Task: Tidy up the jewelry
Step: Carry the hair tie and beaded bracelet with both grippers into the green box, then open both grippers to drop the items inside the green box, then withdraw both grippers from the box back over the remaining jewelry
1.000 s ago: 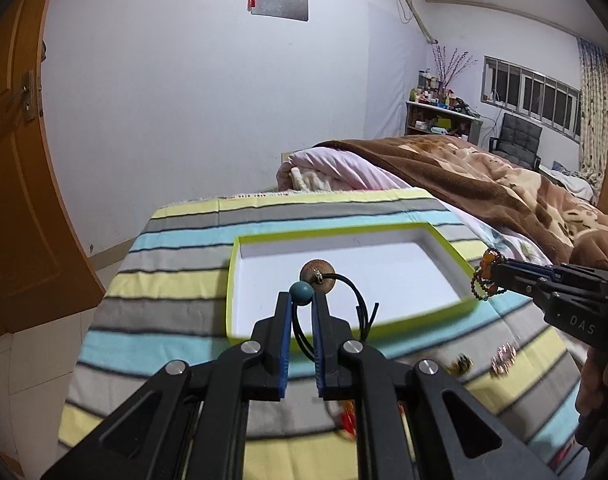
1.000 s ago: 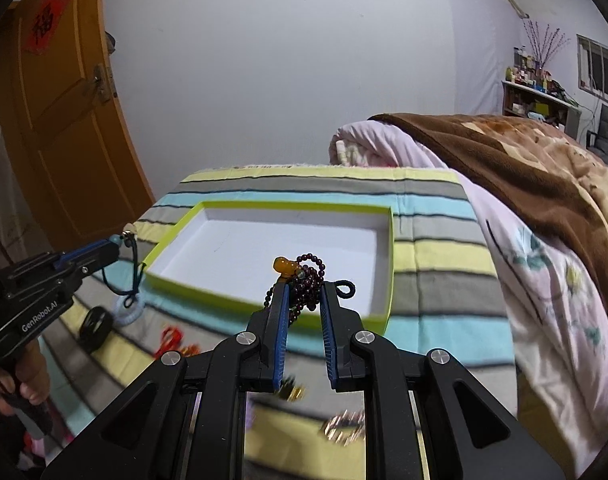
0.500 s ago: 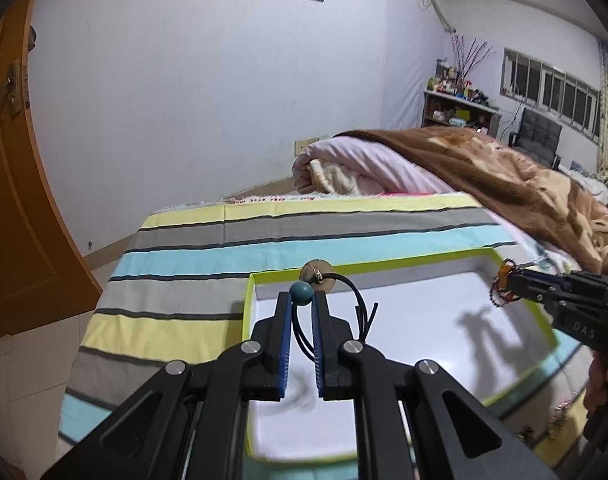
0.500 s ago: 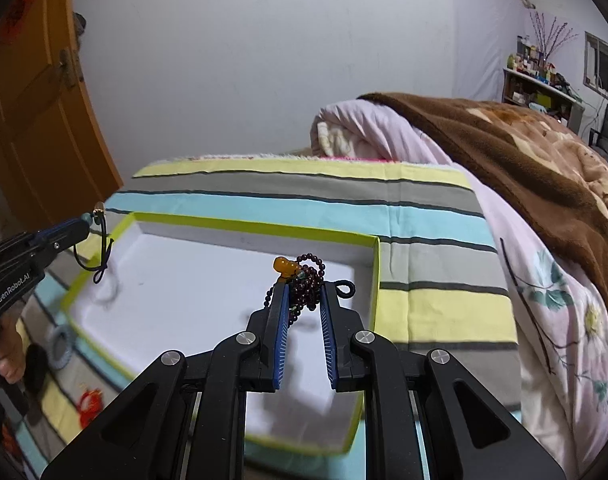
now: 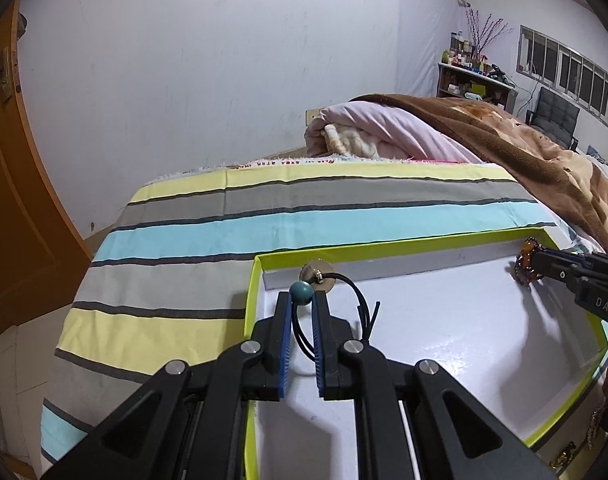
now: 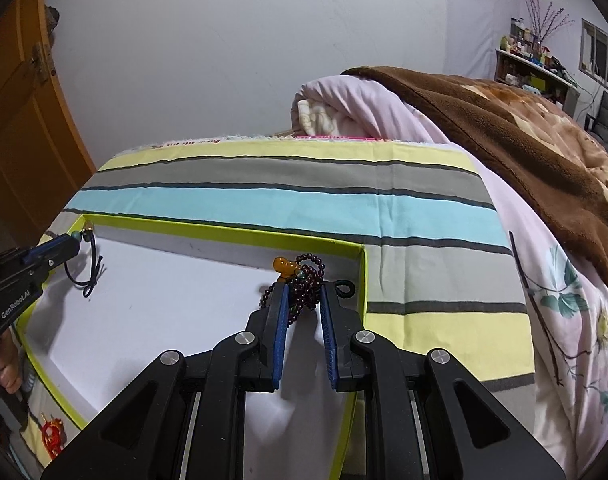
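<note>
A shallow white box with a lime-green rim point(image 5: 424, 242) point(image 6: 223, 231) lies on the striped bedspread. My left gripper point(image 5: 301, 300) is shut on a black cord necklace point(image 5: 358, 292) with a teal bead and a round brown pendant, held over the box's far left corner; it also shows in the right wrist view point(image 6: 79, 236). My right gripper point(image 6: 301, 292) is shut on a dark red bead bracelet point(image 6: 308, 280) with an amber bead, over the box's far right corner; it also shows in the left wrist view point(image 5: 538, 264).
A red ornament point(image 6: 51, 436) lies on the bedspread left of the box. Gold trinkets point(image 5: 564, 448) lie beside the box's near right rim. A pink quilt point(image 6: 344, 108) and brown blanket point(image 6: 504, 140) are piled behind and to the right. An orange door point(image 5: 7, 200) stands at left.
Both grippers have moved forward and lower over the box with their jewelry, toward its far corners. The loose jewelry on the bedspread has slid out of the view's centre.
</note>
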Motion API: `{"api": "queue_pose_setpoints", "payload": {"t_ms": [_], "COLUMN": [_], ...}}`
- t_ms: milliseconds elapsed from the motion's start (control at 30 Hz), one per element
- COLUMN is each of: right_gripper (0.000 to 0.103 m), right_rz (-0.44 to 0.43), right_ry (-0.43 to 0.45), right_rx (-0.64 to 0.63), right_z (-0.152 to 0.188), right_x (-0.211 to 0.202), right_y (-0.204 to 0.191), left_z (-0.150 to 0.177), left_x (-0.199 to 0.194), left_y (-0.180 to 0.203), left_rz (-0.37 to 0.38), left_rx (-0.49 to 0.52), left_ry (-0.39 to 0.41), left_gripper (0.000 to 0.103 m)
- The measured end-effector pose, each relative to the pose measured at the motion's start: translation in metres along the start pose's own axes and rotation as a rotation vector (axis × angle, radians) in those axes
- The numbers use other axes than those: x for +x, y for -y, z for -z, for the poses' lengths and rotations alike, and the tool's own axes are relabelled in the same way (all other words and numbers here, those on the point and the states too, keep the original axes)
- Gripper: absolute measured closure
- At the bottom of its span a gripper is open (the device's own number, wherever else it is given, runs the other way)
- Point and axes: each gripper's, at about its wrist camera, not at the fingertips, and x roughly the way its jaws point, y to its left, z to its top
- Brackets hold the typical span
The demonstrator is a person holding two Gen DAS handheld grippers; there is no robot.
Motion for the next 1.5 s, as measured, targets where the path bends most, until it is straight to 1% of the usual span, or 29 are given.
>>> {"api": "queue_pose_setpoints", "payload": {"t_ms": [67,167,267,300,433,600,867,1033,1133,1300,1500], "right_gripper": [0.086,0.079,0.077,0.077,0.077,0.077,0.077,0.077,0.077,0.077,0.077], "right_rz": [0.000,-0.013,-0.014,-0.015,-0.022,-0.042,-0.069,-0.079,-0.078,-0.081,-0.093], "right_ry": [-0.003,0.008,0.023,0.027,0.048,0.087,0.147,0.177,0.190,0.210,0.222], "right_rx": [-0.005,-0.004,-0.007,-0.010,-0.019,-0.023,-0.022,-0.010,-0.008,-0.009,0.012], "right_z": [0.000,0.000,0.000,0.000,0.005,0.015,0.048,0.074,0.090,0.116,0.139], "right_x": [0.000,-0.003,-0.010,-0.013,-0.030,-0.060,-0.118,-0.151,-0.168,-0.192,-0.212], "right_y": [-0.001,-0.001,-0.002,-0.003,-0.006,-0.013,-0.025,-0.030,-0.033,-0.039,-0.042], "left_z": [0.000,0.000,0.000,0.001,0.002,0.008,0.034,0.058,0.071,0.092,0.112], "left_x": [0.000,-0.003,-0.010,-0.012,-0.024,-0.052,-0.110,-0.147,-0.161,-0.185,-0.206], "left_y": [0.002,0.004,0.005,0.004,0.001,0.000,0.006,0.010,0.009,0.010,0.013], "left_rz": [0.002,0.022,0.036,0.042,0.046,0.056,0.076,0.085,0.094,0.104,0.110], "left_rx": [0.014,0.030,0.032,0.027,0.014,0.001,0.010,0.003,-0.019,-0.021,-0.053], "left_ry": [0.005,0.014,0.033,0.038,0.051,0.079,0.136,0.168,0.167,0.178,0.188], "left_gripper": [0.092,0.091,0.080,0.078,0.078,0.078,0.078,0.078,0.078,0.078,0.078]}}
